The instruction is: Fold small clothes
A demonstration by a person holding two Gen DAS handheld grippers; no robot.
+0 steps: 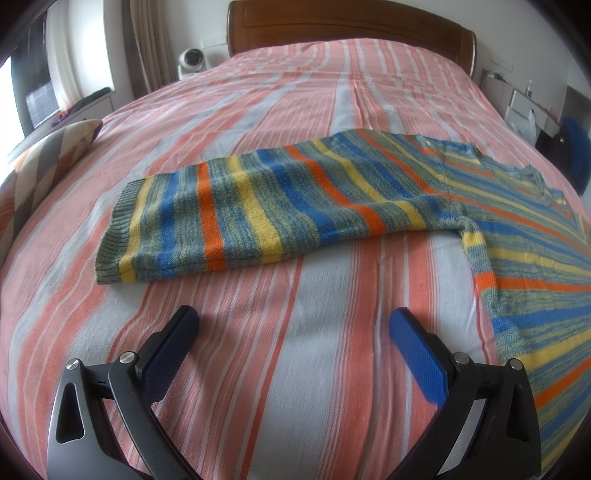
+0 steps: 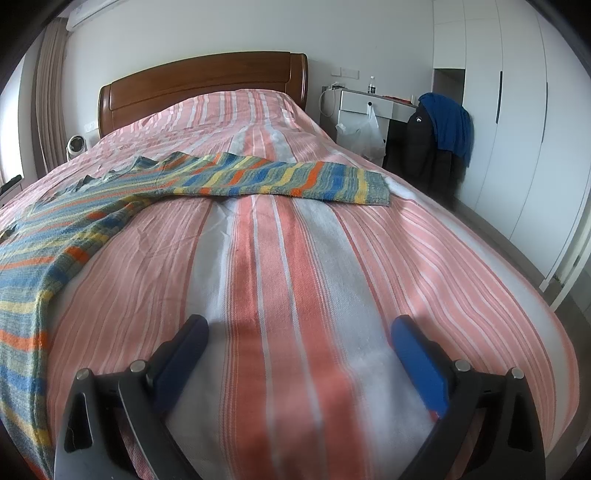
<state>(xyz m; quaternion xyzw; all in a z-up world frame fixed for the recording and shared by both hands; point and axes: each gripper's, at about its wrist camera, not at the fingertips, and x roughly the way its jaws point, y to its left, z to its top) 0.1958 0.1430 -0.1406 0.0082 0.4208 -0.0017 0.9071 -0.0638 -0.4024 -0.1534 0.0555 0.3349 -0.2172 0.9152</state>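
- On the bed (image 1: pixel 258 369), covered with a pink, white and grey striped sheet, a striped knit sweater (image 1: pixel 517 236) lies spread flat: bands of blue, yellow, orange and grey-green.
- Left wrist view: one sleeve (image 1: pixel 236 210) stretches out to the left across the middle of the picture, ribbed cuff at its far left end, lying flat on the sheet. The sweater body fills the right edge, neckline toward the headboard.
- Right wrist view: the same sweater sits at left; the other sleeve (image 2: pixel 295 181) runs rightward across the bed, its cuff near the right edge of the mattress.
- Left gripper (image 1: pixel 293 325): jaws wide apart, blue pads, nothing between them. It hovers over bare sheet, near the first sleeve but not touching; the body hem is just beside its right finger.
- Right gripper (image 2: pixel 299 328): jaws also wide apart, empty, over bare sheet, well apart from its sleeve; the sweater body lies off to its left.
- Wooden headboard (image 1: pixel 347 26) at the far end of the bed.
- Patterned pillow (image 1: pixel 48 162) at the bed's left edge in the left view.
- Small white round appliance (image 1: pixel 191 61) beside the headboard.
- Right view: white wardrobe (image 2: pixel 517 129) along the wall, dark jacket with a blue garment (image 2: pixel 448 122) draped over it, white plastic bag (image 2: pixel 364 134) hanging by a small desk.
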